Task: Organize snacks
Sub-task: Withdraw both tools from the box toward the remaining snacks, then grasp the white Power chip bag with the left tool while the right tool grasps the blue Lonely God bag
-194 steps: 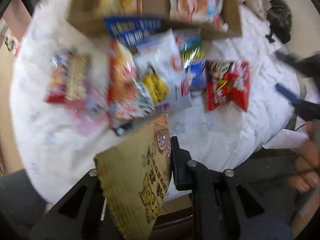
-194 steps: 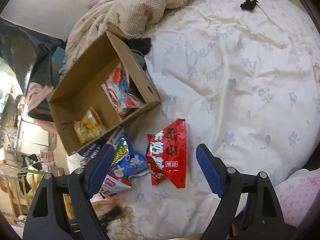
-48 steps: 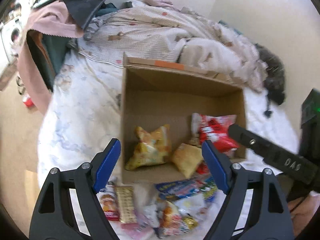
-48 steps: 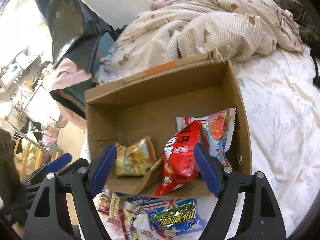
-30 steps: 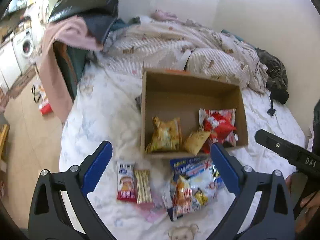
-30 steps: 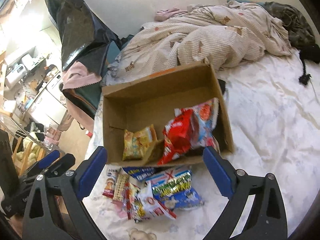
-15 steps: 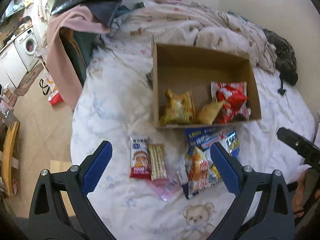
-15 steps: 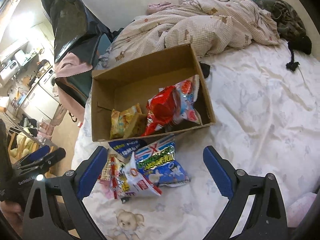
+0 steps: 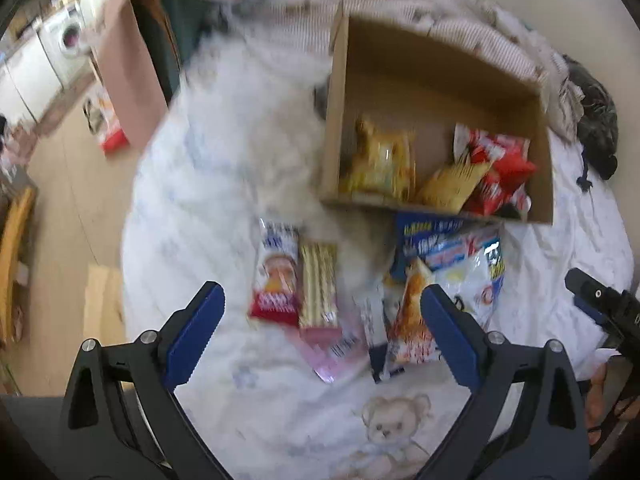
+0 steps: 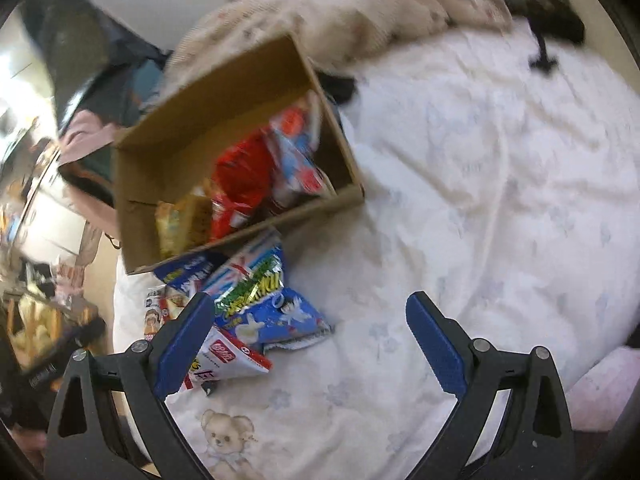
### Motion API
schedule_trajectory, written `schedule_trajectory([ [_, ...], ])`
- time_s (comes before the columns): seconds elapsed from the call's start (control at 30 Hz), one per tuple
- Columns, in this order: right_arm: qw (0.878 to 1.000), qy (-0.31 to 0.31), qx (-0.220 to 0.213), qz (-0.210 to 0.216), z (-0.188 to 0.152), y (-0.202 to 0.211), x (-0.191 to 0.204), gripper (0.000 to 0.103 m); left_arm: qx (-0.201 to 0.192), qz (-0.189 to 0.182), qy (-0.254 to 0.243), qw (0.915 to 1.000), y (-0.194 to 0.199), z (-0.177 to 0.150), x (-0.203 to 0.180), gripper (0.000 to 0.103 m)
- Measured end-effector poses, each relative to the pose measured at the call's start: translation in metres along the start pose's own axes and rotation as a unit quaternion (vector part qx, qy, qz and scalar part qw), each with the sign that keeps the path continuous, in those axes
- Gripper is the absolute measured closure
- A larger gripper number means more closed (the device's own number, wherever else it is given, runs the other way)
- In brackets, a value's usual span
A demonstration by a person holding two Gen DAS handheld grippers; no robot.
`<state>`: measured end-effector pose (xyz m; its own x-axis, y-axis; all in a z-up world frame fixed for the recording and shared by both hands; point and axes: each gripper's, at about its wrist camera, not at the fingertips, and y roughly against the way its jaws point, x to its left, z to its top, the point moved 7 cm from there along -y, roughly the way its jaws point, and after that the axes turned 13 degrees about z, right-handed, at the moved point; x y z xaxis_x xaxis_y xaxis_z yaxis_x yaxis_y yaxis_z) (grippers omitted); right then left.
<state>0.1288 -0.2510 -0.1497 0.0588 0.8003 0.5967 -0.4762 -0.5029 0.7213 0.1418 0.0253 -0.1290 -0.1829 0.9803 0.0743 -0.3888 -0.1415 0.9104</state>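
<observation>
Loose snack packets [image 9: 436, 280] are lying near the cardboard box [image 9: 332, 120]; you're holding both the left gripper [image 9: 320, 312] and right gripper [image 10: 308, 328] spread, empty, above the bedsheet [image 10: 500, 200].

Snack pile [image 9: 436, 280] labels (motion-smeared) unreadable; box [image 9: 440, 80] edges blurred.

Motion blur leaves no print legible on the snack packets [image 9: 440, 280].

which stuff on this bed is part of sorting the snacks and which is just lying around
Part of the job:
- cardboard box, four snack bags already inside
- red wafer pack and biscuit stick pack, side by side on the sheet
- pile of snack bags against the box front
- left hand-held gripper and right hand-held gripper, both open and empty

Just lying about:
- rumpled quilt
- dark clothing
- pink cloth
</observation>
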Motion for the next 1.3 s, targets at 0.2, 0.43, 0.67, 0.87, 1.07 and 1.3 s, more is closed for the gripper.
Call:
schedule_trajectory([
  [0.2, 0.999, -0.036, 0.004, 0.016, 0.002, -0.002, -0.005, 0.004, 0.069, -0.061, -0.017, 0.9956, -0.027, -0.02, -0.04, 0.006],
  [0.43, 0.999, -0.038, -0.005, 0.019, 0.005, 0.007, -0.01, 0.005, 0.074, -0.09, -0.066, 0.991, -0.033, -0.027, -0.095, 0.006],
  [0.67, 0.999, -0.048, 0.002, 0.011, 0.002, 0.003, -0.02, 0.004, 0.073, -0.089, -0.081, 0.9901, -0.05, -0.035, -0.11, 0.006],
  [0.87, 0.999, -0.035, 0.007, 0.01, 0.004, -0.005, -0.01, 0.005, 0.067, -0.097, -0.086, 0.9892, -0.044, -0.034, -0.105, 0.046],
  [1.07, 1.0, -0.015, 0.022, 0.0, 0.001, -0.017, 0.002, 0.004, 0.064, -0.103, -0.093, 0.9883, -0.019, -0.031, -0.087, 0.06],
  [1.3, 0.997, 0.036, 0.07, -0.02, -0.006, -0.047, 0.014, 0.005, 0.041, -0.068, -0.094, 0.9924, 0.013, -0.019, -0.045, 0.061],
])
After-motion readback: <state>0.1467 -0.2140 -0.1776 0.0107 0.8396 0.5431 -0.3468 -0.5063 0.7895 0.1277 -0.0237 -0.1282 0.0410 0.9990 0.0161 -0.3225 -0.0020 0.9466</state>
